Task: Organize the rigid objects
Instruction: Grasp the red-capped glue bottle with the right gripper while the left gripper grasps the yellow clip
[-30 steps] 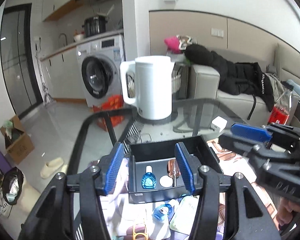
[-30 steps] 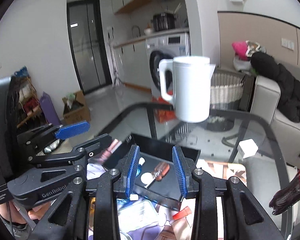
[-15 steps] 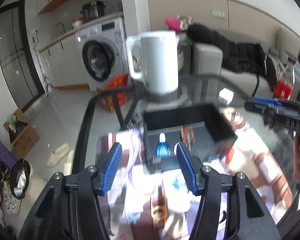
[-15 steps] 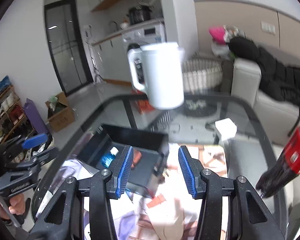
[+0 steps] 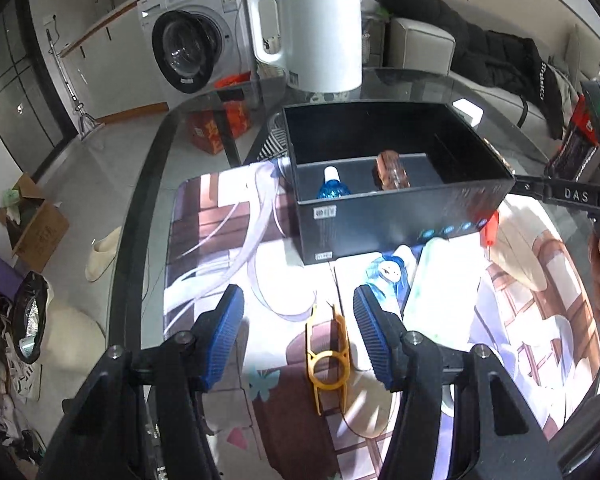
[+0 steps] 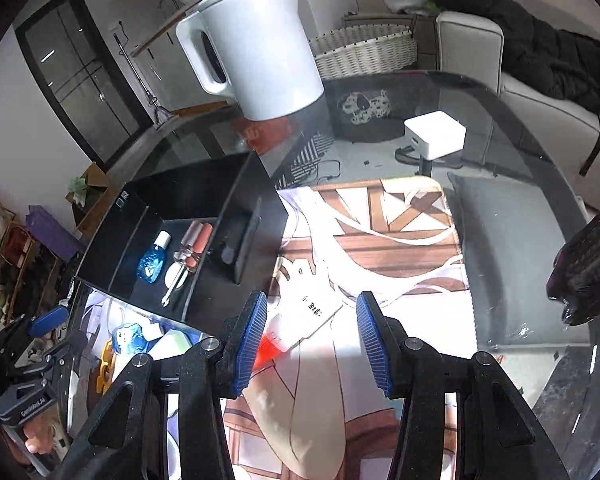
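From the left wrist view, the left gripper hangs tilted down over a printed mat on the glass table, its blue-padded jaws parted with nothing pressed between them. A yellow plastic clip lies flat on the mat just below and between the two pads, touched by neither. Past the pads stands a black box, open at the top; inside it lie a small blue bottle and, beside it to the right, the amber handle of a screwdriver. A white pack lies against the box's near wall. A white kettle stands beyond the box.

From the right wrist view, the right gripper also points down at the mat, jaws apart and holding nothing. A white tube with a red cap lies on the mat between its pads, slanted, the red end close to the left pad; I cannot tell whether it touches. The black box sits off to the left, the blue bottle and screwdriver side by side in one compartment. The left gripper shows low at the left edge.
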